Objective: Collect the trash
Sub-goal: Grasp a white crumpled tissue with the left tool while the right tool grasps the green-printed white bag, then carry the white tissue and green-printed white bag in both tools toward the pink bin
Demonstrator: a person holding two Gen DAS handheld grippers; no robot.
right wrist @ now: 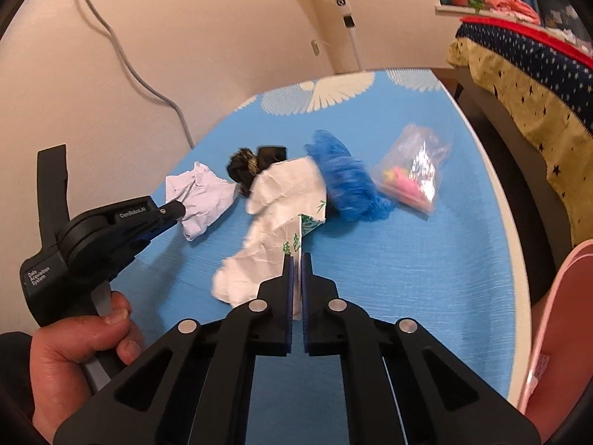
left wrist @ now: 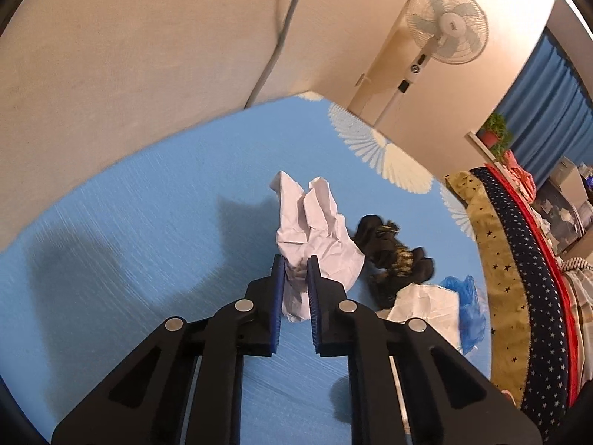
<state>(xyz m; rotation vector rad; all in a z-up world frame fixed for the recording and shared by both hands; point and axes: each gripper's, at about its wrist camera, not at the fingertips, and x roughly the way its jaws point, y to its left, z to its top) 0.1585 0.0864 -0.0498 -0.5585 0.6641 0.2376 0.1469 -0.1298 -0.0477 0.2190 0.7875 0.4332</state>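
Note:
My left gripper (left wrist: 295,264) is shut on a crumpled white paper (left wrist: 315,230) that lies on the blue table mat (left wrist: 148,241). In the right wrist view the same left gripper (right wrist: 177,210) pinches that crumpled white paper (right wrist: 204,193), with a person's hand (right wrist: 74,352) on its handle. My right gripper (right wrist: 297,259) is shut on the near edge of a white wrapper with green print (right wrist: 274,200). Behind the wrapper lie a black fabric piece (right wrist: 255,163) and a blue plastic piece (right wrist: 344,181). A clear bag with pink contents (right wrist: 413,174) sits further right.
A wall runs along the table's left side with a grey cable (right wrist: 122,55) hanging on it. A standing fan (left wrist: 446,24) is past the far end. A bed with a starred cover (right wrist: 519,85) stands right of the table, and a pink chair edge (right wrist: 556,296) is near right.

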